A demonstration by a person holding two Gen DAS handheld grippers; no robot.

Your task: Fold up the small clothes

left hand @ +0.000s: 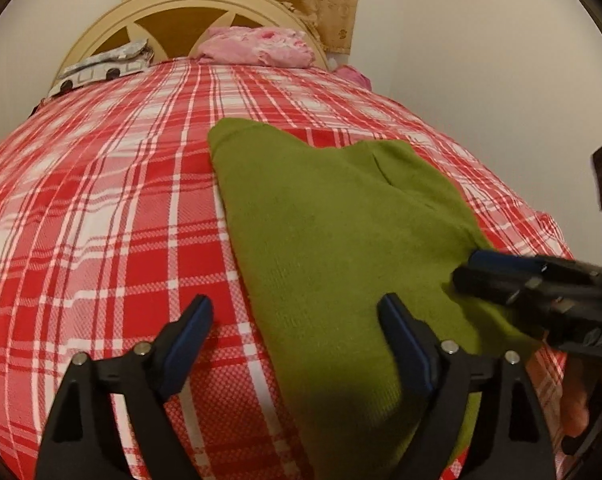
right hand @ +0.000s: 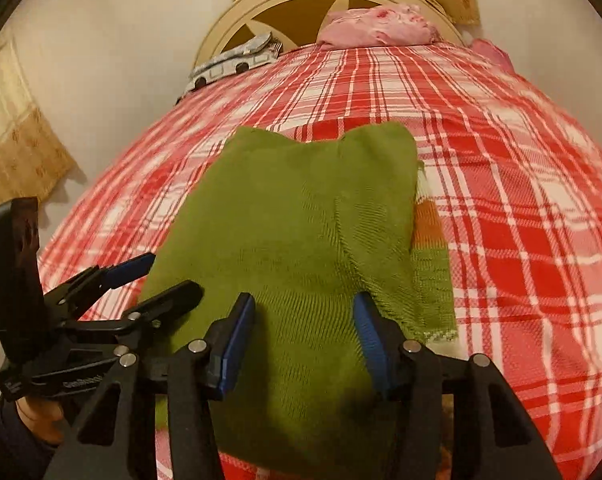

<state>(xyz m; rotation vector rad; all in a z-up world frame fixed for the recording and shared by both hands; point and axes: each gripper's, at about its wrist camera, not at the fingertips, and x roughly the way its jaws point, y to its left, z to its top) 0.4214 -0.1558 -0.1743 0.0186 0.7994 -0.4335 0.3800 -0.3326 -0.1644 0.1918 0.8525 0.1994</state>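
A small green knit garment (left hand: 333, 232) lies folded lengthwise on the red and white plaid bedspread (left hand: 101, 208). It also shows in the right wrist view (right hand: 297, 232), with a striped orange and green part (right hand: 431, 248) sticking out along its right side. My left gripper (left hand: 297, 316) is open and straddles the garment's near left edge. It also shows in the right wrist view (right hand: 173, 276). My right gripper (right hand: 305, 316) is open and empty above the garment's near end. In the left wrist view my right gripper (left hand: 463, 266) comes in from the right over the garment's right edge.
A pink cloth heap (left hand: 257, 46) and a grey and white patterned cloth (left hand: 101, 70) lie at the head of the bed, against a cream headboard (left hand: 173, 4). A beige curtain (right hand: 17, 140) hangs at the left wall. The bedspread (right hand: 521, 200) stretches to the right.
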